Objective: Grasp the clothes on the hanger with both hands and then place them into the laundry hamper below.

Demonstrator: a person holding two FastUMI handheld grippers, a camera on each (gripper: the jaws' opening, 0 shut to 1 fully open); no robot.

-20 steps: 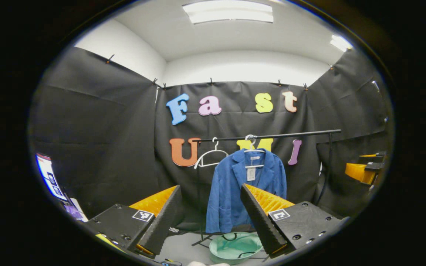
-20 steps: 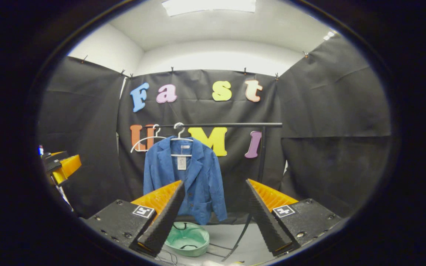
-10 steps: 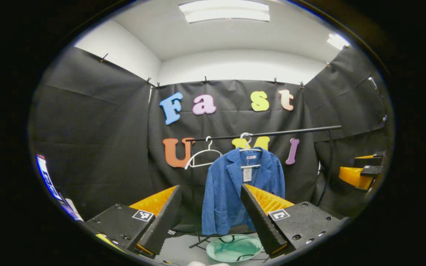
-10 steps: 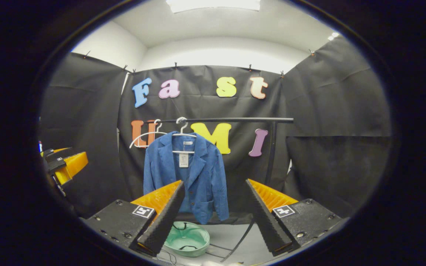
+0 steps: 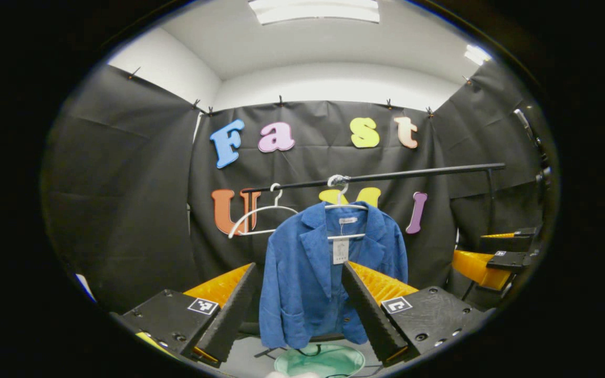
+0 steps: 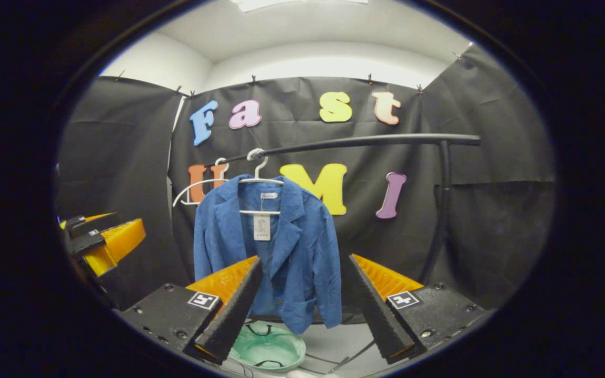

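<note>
Ahead, the blue jacket point(image 5: 329, 273) hangs on a white hanger point(image 5: 340, 202) from the black rail point(image 5: 386, 177), its hem just above the pale green laundry hamper point(image 5: 319, 362) on the floor. Both tools stand with fingers spread apart and clamped on nothing: the left tool point(image 5: 298, 310) frames the jacket's lower half between its 2 fingers, while the right tool point(image 6: 302, 310) frames the jacket's right edge and hem. Open air separates each tool from the fabric. To the left on the rail hangs 1 bare hanger point(image 5: 258, 218), just beside the jacket's shoulder. The rail's upright post point(image 6: 441, 210) stands at the right, well apart from the jacket. In the right gripper view the left tool shows at the left edge.
</note>
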